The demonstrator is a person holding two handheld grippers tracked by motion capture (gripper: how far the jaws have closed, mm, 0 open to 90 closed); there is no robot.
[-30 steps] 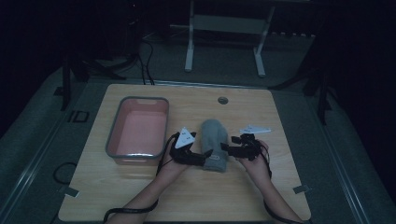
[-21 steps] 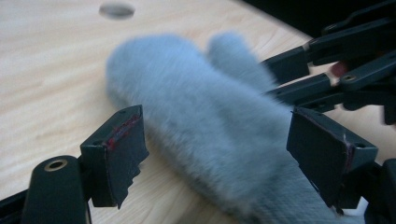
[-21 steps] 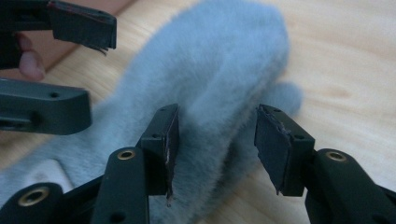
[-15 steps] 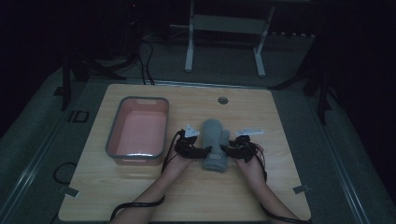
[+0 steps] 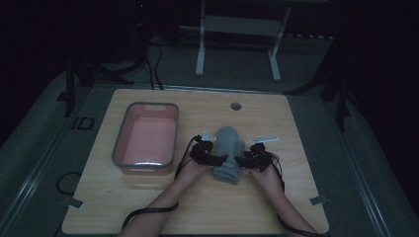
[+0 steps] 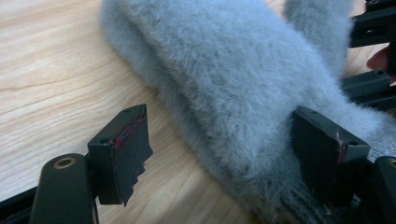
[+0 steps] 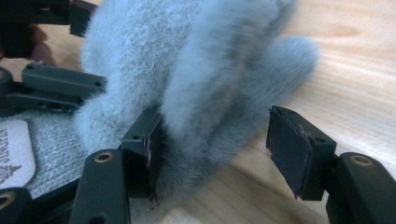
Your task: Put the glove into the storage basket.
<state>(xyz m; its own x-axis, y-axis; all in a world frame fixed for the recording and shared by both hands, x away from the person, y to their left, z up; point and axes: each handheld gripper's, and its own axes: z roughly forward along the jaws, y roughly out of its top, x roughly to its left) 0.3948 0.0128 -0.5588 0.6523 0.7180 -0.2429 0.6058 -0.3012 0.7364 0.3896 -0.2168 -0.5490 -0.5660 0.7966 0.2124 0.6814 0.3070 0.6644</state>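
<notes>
while a fuzzy grey mitten (image 5: 230, 154) lies mid-tabletop (image 5: 296, 207) beside a pink bin (image 5: 146, 138), the left gripper (image 6: 224, 154) and right gripper (image 7: 219, 144) straddle its edges, jaws parted, not clamping.

glove (image 6: 243, 93) cut off (top edge), cuff label (image 7: 14, 149) unreadable

I'm bringing both hands in against the grey fuzzy mitten (image 5: 230, 154) on the table. My left gripper (image 5: 210, 157) is sinking toward the tabletop and narrowing its jaws around the mitten's near edge, one pad in the fur, the other clear. My right gripper (image 5: 249, 159) is dropping too, its jaws widening again around the opposite edge.
</notes>
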